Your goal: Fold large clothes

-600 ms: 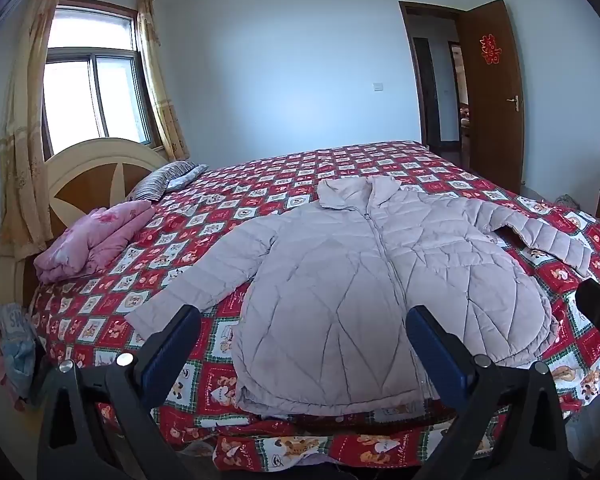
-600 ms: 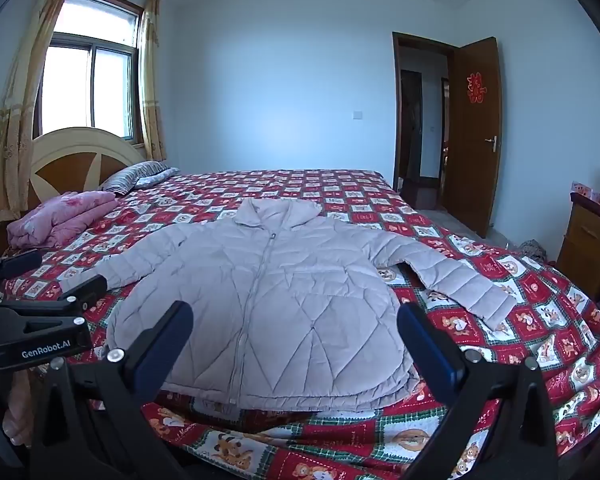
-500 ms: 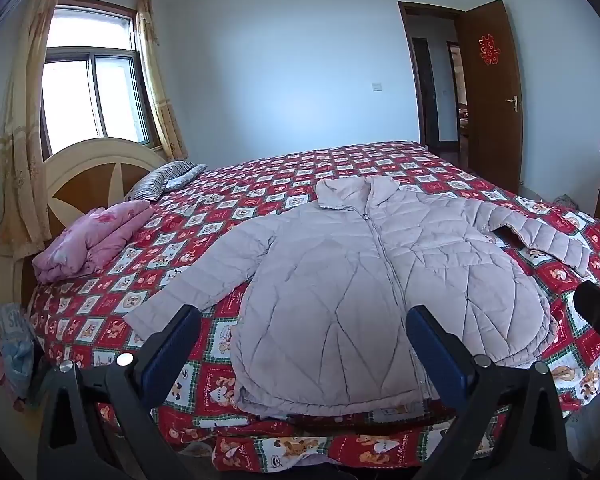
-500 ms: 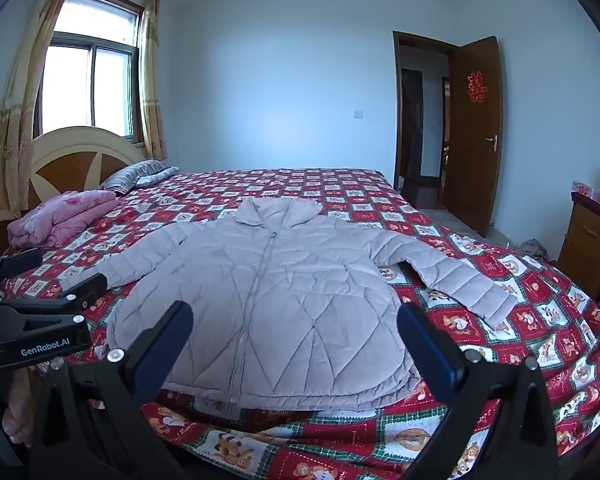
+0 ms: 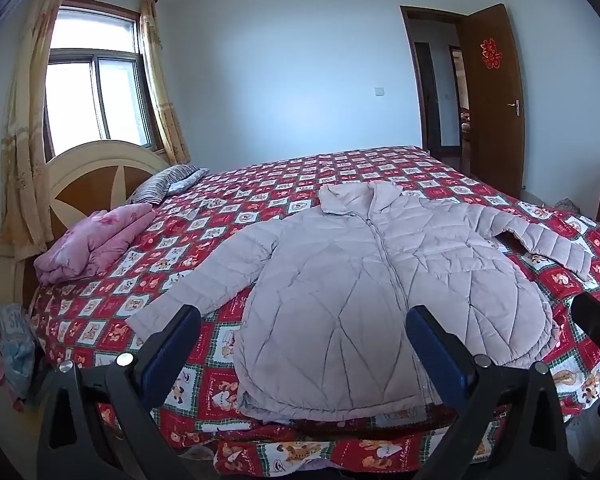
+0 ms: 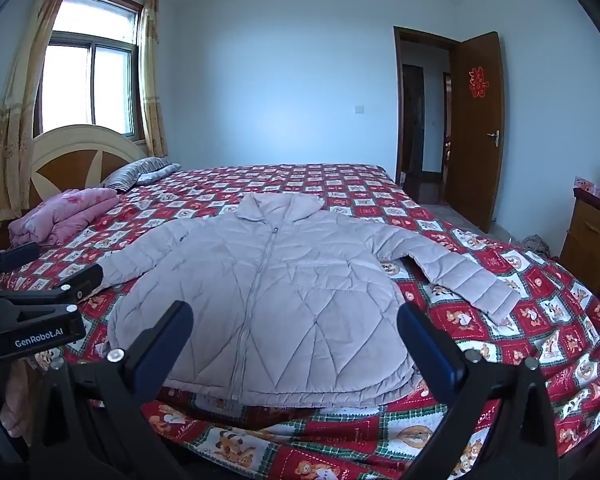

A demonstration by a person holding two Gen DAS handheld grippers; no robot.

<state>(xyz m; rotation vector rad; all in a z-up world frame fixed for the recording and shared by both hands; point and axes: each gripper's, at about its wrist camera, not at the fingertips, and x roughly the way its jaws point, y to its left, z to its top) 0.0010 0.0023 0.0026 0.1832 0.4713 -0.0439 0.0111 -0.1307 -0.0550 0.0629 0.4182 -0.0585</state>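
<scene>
While the jacket (image 5: pixel 364 292) lies spread flat and zipped, front up, across the middle of both frames on the bed (image 5: pixel 260 184), no fold has been made, so the task stands at its very start: the approach to a first grasp. The collar points toward the upper centre of the frame and the hem runs along the bed's near edge at lower centre. One sleeve (image 5: pixel 204 280) stretches out toward the lower left in the left wrist view; the other sleeve (image 6: pixel 456 276) reaches toward the right edge in the right wrist view.

The left gripper (image 5: pixel 300 344) has its fingers spread wide with nothing between them, hanging short of the hem. The right gripper (image 6: pixel 292 340) is the same: fingers wide, empty, apart from the cloth. In the right wrist view the left gripper's body shows at the left edge, beside the bed.

The next move likely calls for each gripper to go to its own side of the jacket, probably a sleeve cuff or shoulder, and pinch the padded fabric so the sleeves can be brought over the body. The quilted cloth looks thick and slippery, so a deep bite on an edge would suit better than a surface pinch.
</scene>
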